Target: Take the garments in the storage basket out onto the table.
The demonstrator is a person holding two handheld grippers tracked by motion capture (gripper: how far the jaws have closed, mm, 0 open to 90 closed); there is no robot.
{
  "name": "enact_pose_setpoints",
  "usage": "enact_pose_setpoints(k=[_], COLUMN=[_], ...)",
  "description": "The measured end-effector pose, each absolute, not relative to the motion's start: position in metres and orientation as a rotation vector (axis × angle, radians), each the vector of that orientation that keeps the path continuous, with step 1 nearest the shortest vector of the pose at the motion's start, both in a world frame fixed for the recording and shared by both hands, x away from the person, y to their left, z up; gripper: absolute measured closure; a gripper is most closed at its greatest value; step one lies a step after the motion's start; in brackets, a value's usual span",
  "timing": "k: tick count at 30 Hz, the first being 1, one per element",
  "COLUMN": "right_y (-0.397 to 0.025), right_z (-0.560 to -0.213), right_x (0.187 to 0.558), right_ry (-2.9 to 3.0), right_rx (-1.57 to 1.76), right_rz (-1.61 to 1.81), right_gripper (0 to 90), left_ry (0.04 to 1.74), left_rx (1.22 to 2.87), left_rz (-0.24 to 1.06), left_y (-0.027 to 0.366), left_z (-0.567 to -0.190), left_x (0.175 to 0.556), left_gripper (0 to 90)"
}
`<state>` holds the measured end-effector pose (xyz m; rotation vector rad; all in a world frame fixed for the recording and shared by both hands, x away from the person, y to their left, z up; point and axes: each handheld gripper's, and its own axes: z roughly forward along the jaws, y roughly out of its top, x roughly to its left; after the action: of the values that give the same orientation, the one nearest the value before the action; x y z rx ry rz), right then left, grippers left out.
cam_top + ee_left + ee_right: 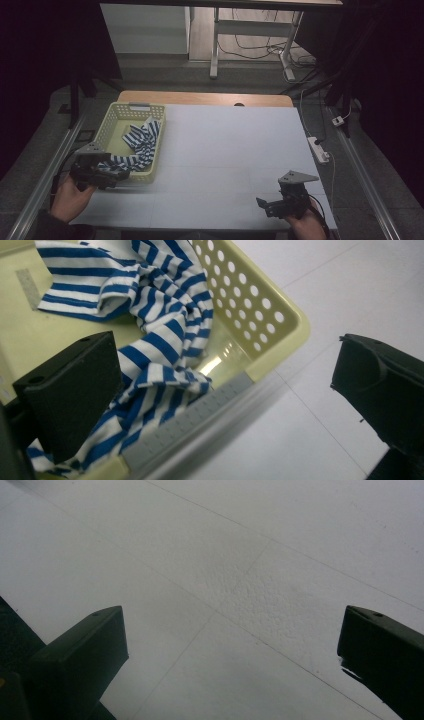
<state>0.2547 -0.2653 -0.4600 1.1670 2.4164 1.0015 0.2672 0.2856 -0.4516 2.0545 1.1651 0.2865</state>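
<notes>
A blue-and-white striped cloth lies crumpled in a pale yellow perforated basket at the table's left. In the left gripper view the striped cloth spills toward the basket's near corner. My left gripper hovers at that near corner, open, one jaw over the cloth inside and the other over the table outside the rim. My right gripper stands open near the table's front right, above the bare white tabletop, with nothing between its jaws.
The white tabletop stretches between the two grippers. A wooden edge runs along the far side. A power strip with cables lies on the floor to the right, and a metal rail runs along the left.
</notes>
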Motion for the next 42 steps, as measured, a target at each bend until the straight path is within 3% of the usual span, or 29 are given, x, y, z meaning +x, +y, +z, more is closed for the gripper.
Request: enact_pose_setpoints(k=[23,42], right_y=[-0.264,-0.263], right_z=[-0.461,-0.461], right_x=[0.255,0.255], right_ry=[2.432,2.444], right_rx=[1.152,1.145], right_rz=[0.98,0.966], right_gripper=[0.0,0.5], left_ry=[1.174,1.156], left_rx=[2.144,2.272], left_rz=[0.267,0.237], left_y=[0.277,0.262], left_z=[-0.452,-0.473], left_x=[0.327,0.383], left_gripper=[0.0,0.0])
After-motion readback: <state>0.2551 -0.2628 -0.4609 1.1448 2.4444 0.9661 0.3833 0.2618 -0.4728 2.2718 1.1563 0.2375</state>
